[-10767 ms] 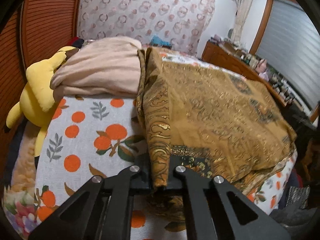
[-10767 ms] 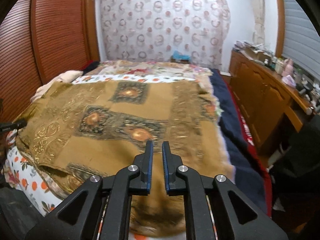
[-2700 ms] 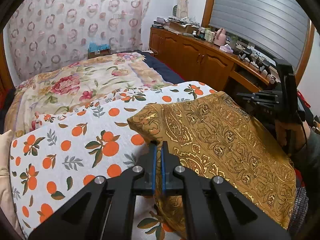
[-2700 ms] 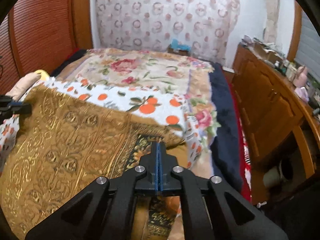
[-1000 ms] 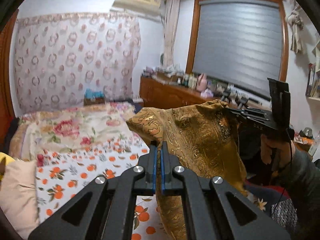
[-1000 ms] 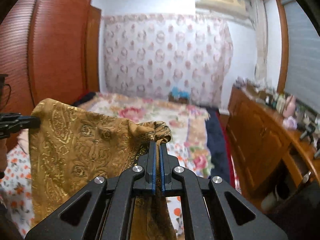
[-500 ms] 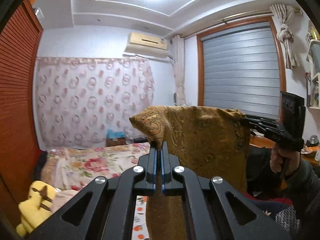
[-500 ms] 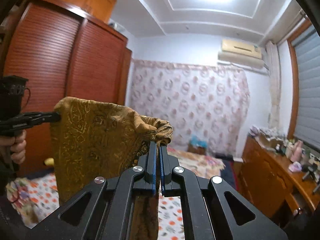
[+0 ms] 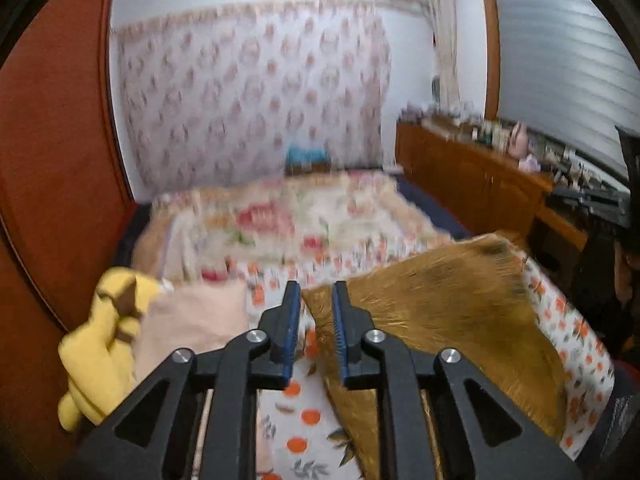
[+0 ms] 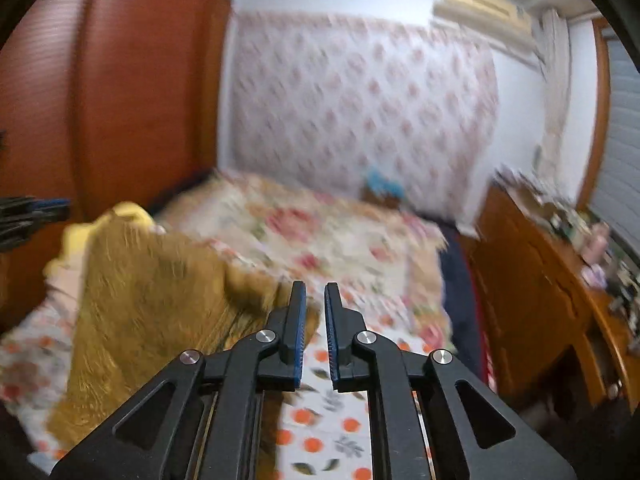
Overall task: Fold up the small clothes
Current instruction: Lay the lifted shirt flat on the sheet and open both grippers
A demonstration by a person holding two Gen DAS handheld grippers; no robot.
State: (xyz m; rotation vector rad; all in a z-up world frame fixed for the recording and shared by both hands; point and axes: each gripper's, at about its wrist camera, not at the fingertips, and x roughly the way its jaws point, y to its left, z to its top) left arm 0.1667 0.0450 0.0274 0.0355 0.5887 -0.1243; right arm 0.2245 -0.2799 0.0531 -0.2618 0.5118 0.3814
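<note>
A golden-brown patterned cloth (image 9: 440, 308) lies folded and blurred on the orange-print sheet (image 9: 300, 424), right of my left gripper (image 9: 315, 286). The left jaws are opening. One corner of the cloth still shows in the gap, and the blue pads (image 9: 290, 320) are not pressing on it. In the right wrist view the same cloth (image 10: 152, 312) spreads out to the left of my right gripper (image 10: 315, 286). Its jaws are opening too, with only the cloth's edge under the gap. Each gripper shows at the edge of the other's view: the right gripper (image 9: 592, 200) and the left gripper (image 10: 32, 212).
A yellow plush toy (image 9: 100, 344) and a beige pillow (image 9: 192, 320) lie at the left by the red-brown wardrobe (image 9: 52, 160). A floral quilt (image 9: 288, 216) covers the far bed. A wooden dresser (image 9: 460, 168) with clutter on it runs along the right.
Both grippers came down from holding the cloth high in the air, and now point at the bed. Their jaws, shut on the cloth's corners before, have parted, and the cloth has dropped onto the sheet.
</note>
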